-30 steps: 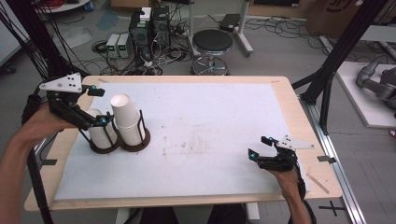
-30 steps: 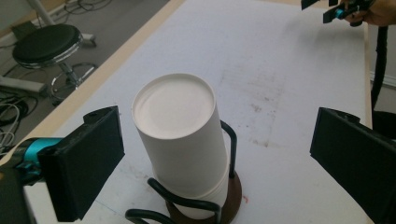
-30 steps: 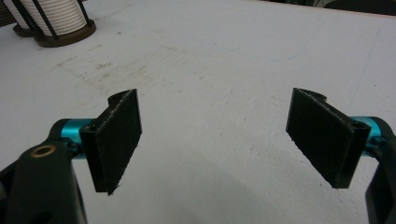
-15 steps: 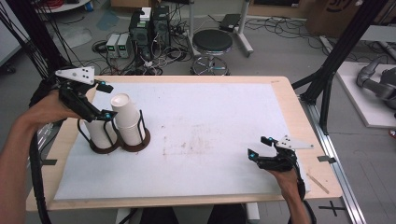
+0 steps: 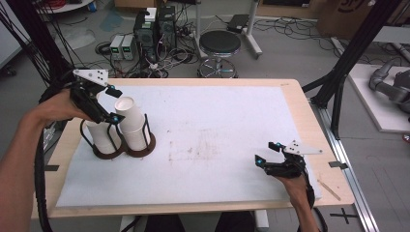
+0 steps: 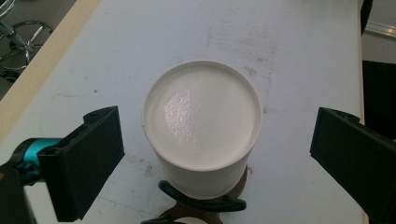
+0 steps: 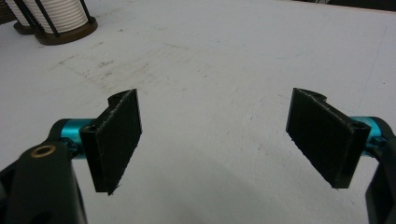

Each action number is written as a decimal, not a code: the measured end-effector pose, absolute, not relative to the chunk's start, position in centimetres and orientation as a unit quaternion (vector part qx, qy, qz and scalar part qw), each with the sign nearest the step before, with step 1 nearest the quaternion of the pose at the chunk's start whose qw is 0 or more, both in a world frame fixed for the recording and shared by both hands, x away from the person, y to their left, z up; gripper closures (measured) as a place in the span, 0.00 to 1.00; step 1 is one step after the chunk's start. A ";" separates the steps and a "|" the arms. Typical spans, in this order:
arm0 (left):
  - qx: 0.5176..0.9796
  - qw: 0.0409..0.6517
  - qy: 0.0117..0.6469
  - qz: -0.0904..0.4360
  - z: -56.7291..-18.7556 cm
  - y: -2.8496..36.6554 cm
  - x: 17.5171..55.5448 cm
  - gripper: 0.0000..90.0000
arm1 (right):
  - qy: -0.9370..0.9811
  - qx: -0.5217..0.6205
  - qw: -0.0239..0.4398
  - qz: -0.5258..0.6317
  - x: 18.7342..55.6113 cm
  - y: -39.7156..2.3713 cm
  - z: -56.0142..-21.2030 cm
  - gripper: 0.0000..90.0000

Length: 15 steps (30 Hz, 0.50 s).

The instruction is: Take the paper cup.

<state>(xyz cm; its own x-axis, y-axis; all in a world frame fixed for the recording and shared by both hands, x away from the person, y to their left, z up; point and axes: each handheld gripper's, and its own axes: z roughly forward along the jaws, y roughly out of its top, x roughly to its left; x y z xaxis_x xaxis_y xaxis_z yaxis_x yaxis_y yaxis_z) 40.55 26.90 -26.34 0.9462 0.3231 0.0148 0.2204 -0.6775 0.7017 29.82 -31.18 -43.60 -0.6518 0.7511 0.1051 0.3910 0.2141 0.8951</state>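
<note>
The cup stack (image 5: 131, 123) stands upside down in a wire holder (image 5: 140, 145) at about nine o'clock on the table (image 5: 290, 92), on the white mat (image 5: 217, 125); a second stack (image 5: 101, 135) sits in the holder's other ring, touching it on the side nearer the table's left edge. The left gripper (image 5: 113, 104) hangs over the first stack with its jaws spread wide and nothing between the pads; in the left gripper view the top cup (image 6: 201, 123) lies centred between them, clear of both.

These look like thin paper cups: very light, easily crushed, and smooth-walled, so a hard squeeze would likely dent the wall and a weak one might slip. The best hold is probably across the upturned base, where the bottom disc stiffens the wall, at three and nine o'clock on the rim. Nested cups tend to stick, so one lift may bring several; how tightly they sit I cannot tell from here.

The black wire uprights rise close along the stack's sides, so the pads should stay above them. The neighbouring stack crowds the nine o'clock side. From twelve through five o'clock the mat is open all the way across. The right gripper (image 5: 270, 154) rests at about four o'clock on the table, well apart, its jaws open and empty (image 7: 215, 135).
</note>
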 end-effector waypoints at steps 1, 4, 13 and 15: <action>0.913 0.373 0.148 0.069 -26.4 26.9 40.7 0.03 | 0.758 0.377 0.180 0.501 29.8 -31.2 -43.6 0.21; 0.915 0.369 0.150 0.063 -26.7 26.8 41.1 0.03 | 0.758 0.377 0.179 0.500 29.9 -31.2 -43.7 0.21; 0.925 0.347 0.150 0.049 -27.6 26.0 41.8 0.03 | 0.759 0.378 0.178 0.500 30.0 -31.2 -43.8 0.21; 0.927 0.341 0.151 0.048 -27.7 25.8 41.9 0.03 | 0.759 0.378 0.178 0.499 30.0 -31.2 -43.8 0.21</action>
<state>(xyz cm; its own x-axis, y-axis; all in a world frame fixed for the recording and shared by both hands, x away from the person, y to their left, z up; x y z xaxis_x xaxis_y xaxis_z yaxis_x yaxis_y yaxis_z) 41.91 25.83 -27.70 0.9496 0.3131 -0.0152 0.2483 -0.7218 0.6460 29.96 -31.17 -43.77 -0.6507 0.7517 0.1078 0.3965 0.2152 0.8925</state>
